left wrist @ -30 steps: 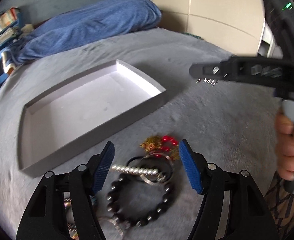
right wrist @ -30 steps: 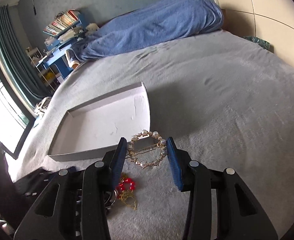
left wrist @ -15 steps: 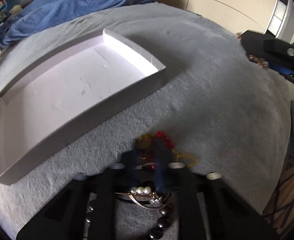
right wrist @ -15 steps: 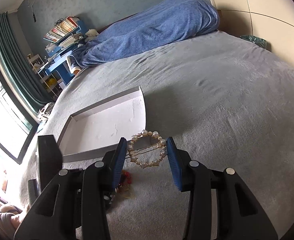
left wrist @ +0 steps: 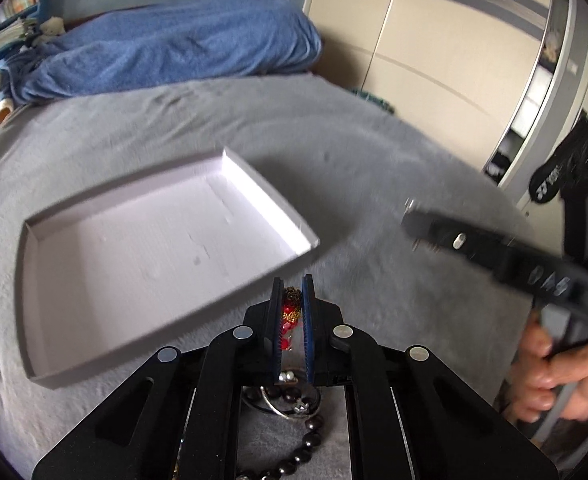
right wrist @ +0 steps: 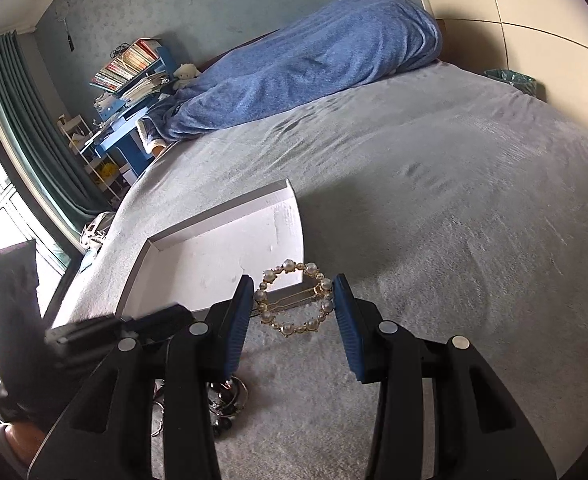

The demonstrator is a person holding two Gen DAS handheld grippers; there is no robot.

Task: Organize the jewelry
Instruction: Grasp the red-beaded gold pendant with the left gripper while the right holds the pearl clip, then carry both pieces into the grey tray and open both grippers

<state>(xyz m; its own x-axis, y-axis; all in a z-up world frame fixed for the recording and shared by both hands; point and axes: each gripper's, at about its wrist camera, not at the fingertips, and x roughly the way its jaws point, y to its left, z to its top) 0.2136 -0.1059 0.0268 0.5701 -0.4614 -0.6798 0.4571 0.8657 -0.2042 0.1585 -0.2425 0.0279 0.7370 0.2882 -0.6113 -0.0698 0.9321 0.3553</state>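
My left gripper (left wrist: 291, 286) is shut on a red and gold piece of jewelry (left wrist: 289, 309) and holds it above the grey bed, just in front of the white tray (left wrist: 74, 340). My right gripper (right wrist: 293, 308) is shut on a round pearl and gold hair clip (right wrist: 294, 298) and holds it in the air near the tray's (right wrist: 162, 242) right corner. A black bead bracelet (left wrist: 294, 452) and silver rings (left wrist: 282, 406) lie on the bed under the left gripper. The right gripper also shows at the right of the left wrist view (left wrist: 414, 220), blurred.
A rolled blue blanket (right wrist: 314, 60) lies at the head of the bed. A blue shelf with books (right wrist: 130, 72) and curtains stand to the left. Wardrobe doors (left wrist: 454, 40) stand on the right. Wide grey bed surface (right wrist: 454, 200) spreads right of the tray.
My left gripper went down onto the jewelry pile, shut on the red and gold piece and rose with it. My right gripper still holds the pearl clip, nearly in place.
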